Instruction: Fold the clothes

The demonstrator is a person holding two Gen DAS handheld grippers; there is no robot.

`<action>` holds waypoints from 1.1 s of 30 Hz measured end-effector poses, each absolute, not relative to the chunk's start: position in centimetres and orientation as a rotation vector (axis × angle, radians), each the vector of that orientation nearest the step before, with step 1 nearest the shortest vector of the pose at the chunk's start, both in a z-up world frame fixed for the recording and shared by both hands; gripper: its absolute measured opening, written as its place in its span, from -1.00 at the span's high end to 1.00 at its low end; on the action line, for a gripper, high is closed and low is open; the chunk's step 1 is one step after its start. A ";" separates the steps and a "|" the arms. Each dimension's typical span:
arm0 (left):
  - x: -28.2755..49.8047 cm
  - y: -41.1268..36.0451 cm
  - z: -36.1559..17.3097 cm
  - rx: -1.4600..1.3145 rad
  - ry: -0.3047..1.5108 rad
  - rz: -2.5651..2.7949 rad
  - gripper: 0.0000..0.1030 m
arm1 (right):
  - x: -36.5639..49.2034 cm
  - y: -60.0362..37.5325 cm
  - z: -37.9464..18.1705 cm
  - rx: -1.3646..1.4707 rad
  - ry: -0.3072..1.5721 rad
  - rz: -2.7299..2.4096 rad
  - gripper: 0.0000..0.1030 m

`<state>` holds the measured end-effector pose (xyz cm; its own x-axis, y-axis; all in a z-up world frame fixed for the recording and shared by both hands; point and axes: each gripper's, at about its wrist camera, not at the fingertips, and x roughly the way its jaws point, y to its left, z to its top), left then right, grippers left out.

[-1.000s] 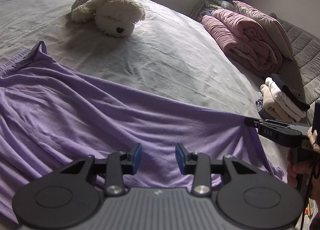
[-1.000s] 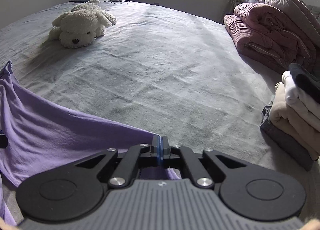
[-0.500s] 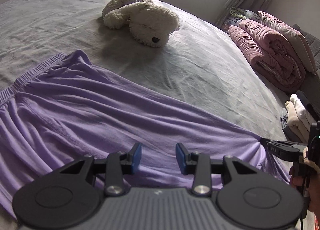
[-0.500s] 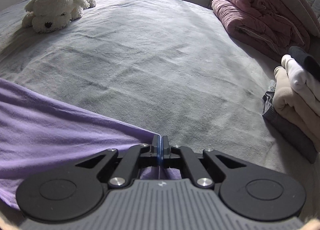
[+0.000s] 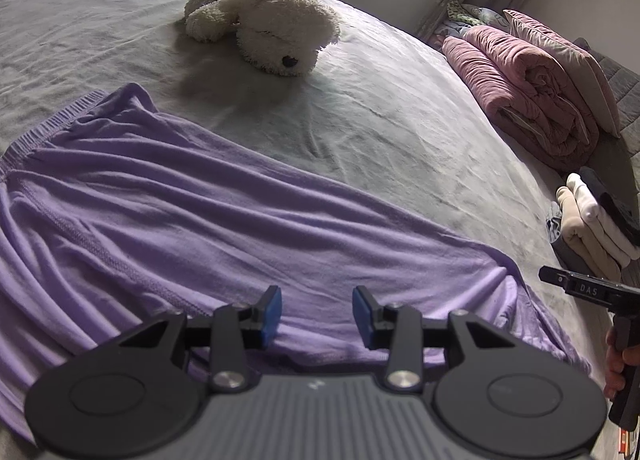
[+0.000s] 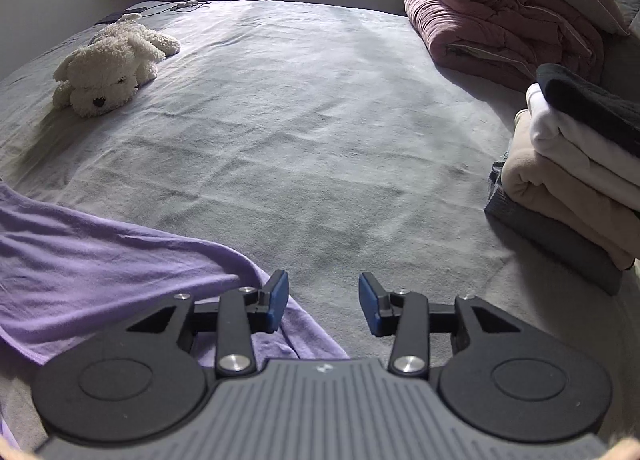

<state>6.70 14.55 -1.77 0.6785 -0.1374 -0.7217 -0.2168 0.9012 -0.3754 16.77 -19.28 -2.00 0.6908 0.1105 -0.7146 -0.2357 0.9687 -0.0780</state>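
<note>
A purple garment (image 5: pixel 208 220) with an elastic waistband lies spread and wrinkled on the grey bed (image 5: pixel 400 120). My left gripper (image 5: pixel 316 314) is open and empty just above its near edge. My right gripper (image 6: pixel 323 302) is open and empty; the garment's corner (image 6: pixel 132 256) lies under and beside its left finger. The right gripper also shows at the right edge of the left wrist view (image 5: pixel 580 290), just past the garment's right corner.
A white plush dog (image 5: pixel 268 30) lies on the bed beyond the garment. A stack of folded clothes (image 6: pixel 576 164) sits at the right. A rolled pink duvet (image 6: pixel 504 20) and pillow lie behind it near the window.
My right gripper has opened and let go of the garment's corner, which now lies on the bed. The garment has settled flatter. The left gripper stayed open.
</note>
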 end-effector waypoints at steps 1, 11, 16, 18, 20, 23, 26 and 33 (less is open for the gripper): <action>6.7 14.4 -1.7 -0.457 0.832 0.043 0.23 | 16.4 -19.8 -1.8 -0.163 0.783 0.183 0.16; 6.5 13.6 -1.7 -0.441 0.832 0.019 0.21 | 11.4 -22.5 -0.9 -0.074 0.779 0.203 0.16; 6.4 13.3 -1.7 -0.436 0.836 0.011 0.20 | 9.6 -22.4 -1.5 -0.100 0.769 0.177 0.16; 6.3 13.2 -1.7 -0.433 0.836 0.007 0.19 | 9.0 -22.4 -2.1 -0.139 0.775 0.163 0.16; 6.3 13.1 -1.6 -0.433 0.835 0.004 0.19 | 8.3 -22.9 -2.8 -0.157 0.797 0.153 0.17; 6.3 13.1 -1.6 -0.432 0.836 0.003 0.19 | 7.3 -23.9 -3.4 -0.172 0.825 0.140 0.21; 6.3 12.9 -1.8 -0.429 0.840 0.004 0.19 | 6.8 -24.9 -4.2 -0.217 0.859 0.113 0.31; 6.5 12.0 -2.2 -0.403 0.850 -0.003 0.18 | 7.2 -26.6 -4.4 -0.287 0.860 0.052 0.94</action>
